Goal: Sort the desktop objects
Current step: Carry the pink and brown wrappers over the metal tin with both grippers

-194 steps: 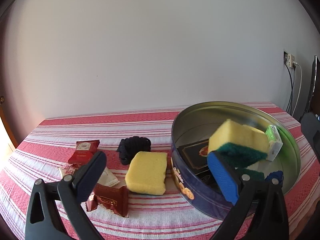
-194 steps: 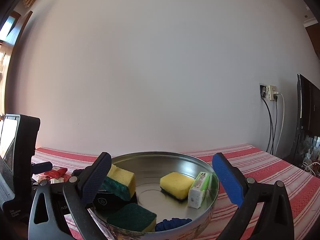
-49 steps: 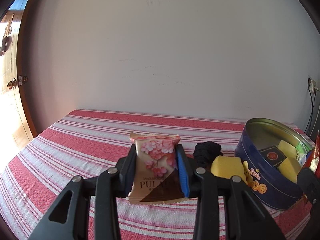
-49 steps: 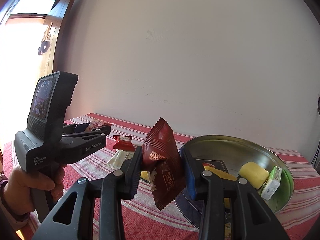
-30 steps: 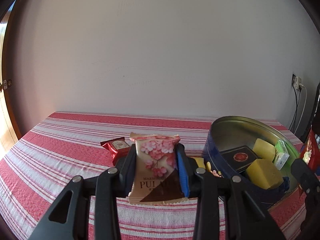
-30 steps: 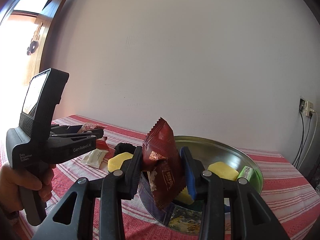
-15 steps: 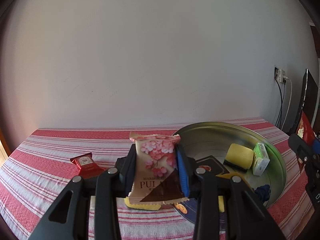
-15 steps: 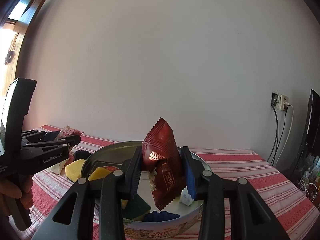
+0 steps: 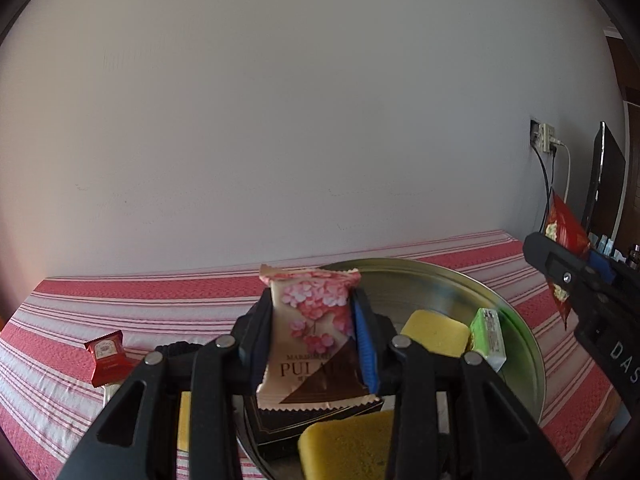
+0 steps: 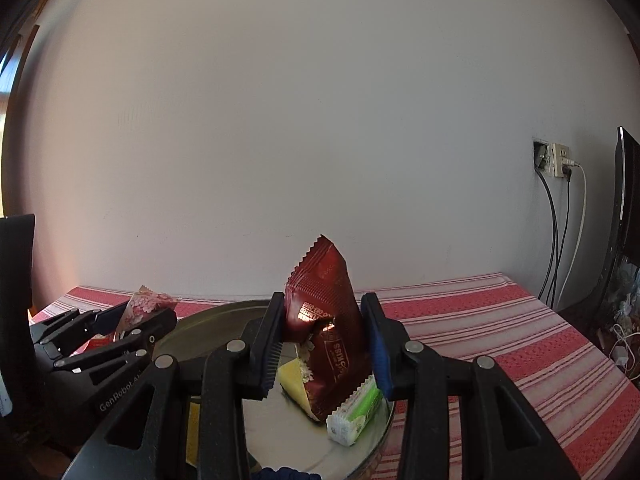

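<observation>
My left gripper is shut on a pink-flowered snack packet and holds it over the near rim of the round metal tin. My right gripper is shut on a dark red snack packet above the same tin. Inside the tin lie yellow sponges, a green-and-white wrapped bar and a black box. The right gripper and its red packet show at the right edge of the left wrist view. The left gripper with its pink packet shows at the left in the right wrist view.
A small red packet and a black item lie on the red-striped tablecloth left of the tin. A wall socket with cables and a dark screen edge are at the right. The white wall is close behind the table.
Both grippers have swung right and come over the tin, each still holding its packet. The tin now sits directly under both sets of fingers.
</observation>
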Tool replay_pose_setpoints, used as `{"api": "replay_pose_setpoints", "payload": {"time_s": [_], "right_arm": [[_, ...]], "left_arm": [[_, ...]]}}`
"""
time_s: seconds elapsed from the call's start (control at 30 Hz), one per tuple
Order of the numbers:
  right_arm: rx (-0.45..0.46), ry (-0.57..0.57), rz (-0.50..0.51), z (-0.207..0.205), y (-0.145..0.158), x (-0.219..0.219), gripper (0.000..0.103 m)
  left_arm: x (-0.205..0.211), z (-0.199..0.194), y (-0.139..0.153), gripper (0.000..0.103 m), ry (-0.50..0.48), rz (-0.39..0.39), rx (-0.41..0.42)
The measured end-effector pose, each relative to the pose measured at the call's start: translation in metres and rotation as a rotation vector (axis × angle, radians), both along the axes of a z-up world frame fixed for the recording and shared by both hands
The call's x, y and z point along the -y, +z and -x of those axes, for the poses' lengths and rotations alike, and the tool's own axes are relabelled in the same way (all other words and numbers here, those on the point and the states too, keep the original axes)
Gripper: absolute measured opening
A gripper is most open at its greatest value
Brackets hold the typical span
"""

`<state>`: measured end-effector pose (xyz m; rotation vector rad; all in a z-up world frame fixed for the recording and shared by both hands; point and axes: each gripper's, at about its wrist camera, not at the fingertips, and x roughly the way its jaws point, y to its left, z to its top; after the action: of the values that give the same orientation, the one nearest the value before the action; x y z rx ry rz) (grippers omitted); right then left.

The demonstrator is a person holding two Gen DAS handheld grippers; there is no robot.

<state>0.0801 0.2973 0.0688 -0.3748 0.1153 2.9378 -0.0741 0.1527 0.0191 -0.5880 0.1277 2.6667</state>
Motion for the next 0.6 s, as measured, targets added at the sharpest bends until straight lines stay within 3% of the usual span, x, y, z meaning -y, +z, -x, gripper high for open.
{"api": "replay_pose_setpoints", "payload": {"time_s": [0.2, 0.6], "right_arm": [[-0.021, -0.024, 0.009, 0.011, -0.008, -0.007, 0.041], [0.091, -0.028, -0.068, 0.027, -0.026, -0.005, 0.041]], "left_arm": [[-0.011, 0.001, -0.013, 0.036, 0.002, 0.039, 0.014], [-0.014, 0.007, -0.021, 0.036, 0.004, 0.078, 0.056]]}}
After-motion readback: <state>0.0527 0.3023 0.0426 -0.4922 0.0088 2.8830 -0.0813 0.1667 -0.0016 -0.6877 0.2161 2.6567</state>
